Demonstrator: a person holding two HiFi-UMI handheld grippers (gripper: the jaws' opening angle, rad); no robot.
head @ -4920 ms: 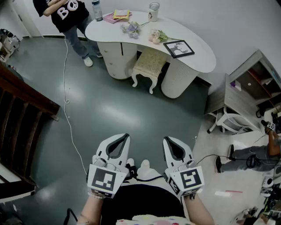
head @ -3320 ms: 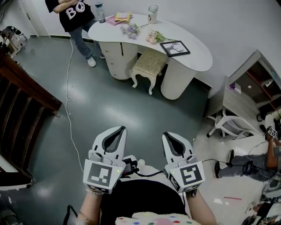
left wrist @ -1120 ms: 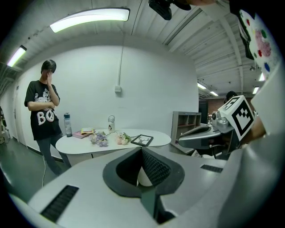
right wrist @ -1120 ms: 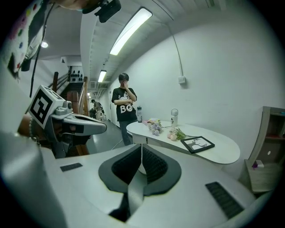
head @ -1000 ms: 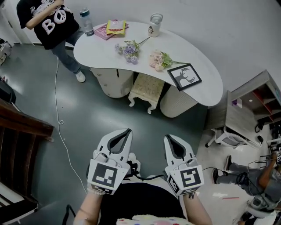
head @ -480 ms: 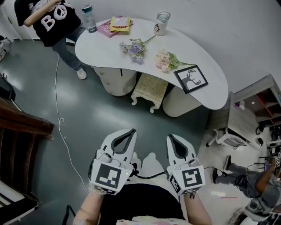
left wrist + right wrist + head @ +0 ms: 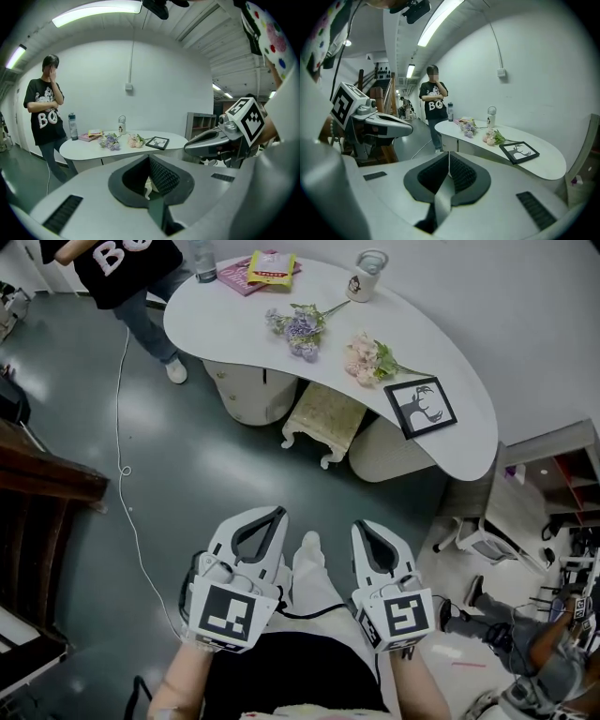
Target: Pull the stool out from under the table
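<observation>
Both grippers were held low & near, just in front of the wearer's body, side by side, well apart from the furniture. L gripper [image 7: 270,514]: jaws shut tight, nothing btwn them. R gripper [image 7: 360,527]: same, jaws together, empty. Each pointed toward the far side, at the table [image 7: 234,329].

The stool [image 7: 324,416], cream w/ curled legs, stood on the grey floor [image 7: 197,465], tucked partly under the table's near edge, btwn the left pedestal [image 7: 248,390] & the right pedestal [image 7: 384,454]. Its near end stuck out from under the top; its far end was hidden by the top.

On the tabletop: purple flowers [image 7: 300,326], pink flowers [image 7: 367,357] just to their right, a framed pic [image 7: 420,407] of a deer at the right end, a mug [image 7: 366,276] at the far edge, a yellow packet [image 7: 270,268] lying on a book, a bottle [image 7: 202,257] far left. A person [image 7: 122,263] in a black tee stood at the table's far-left end. A white cable [image 7: 120,437] ran along the floor at left.
</observation>
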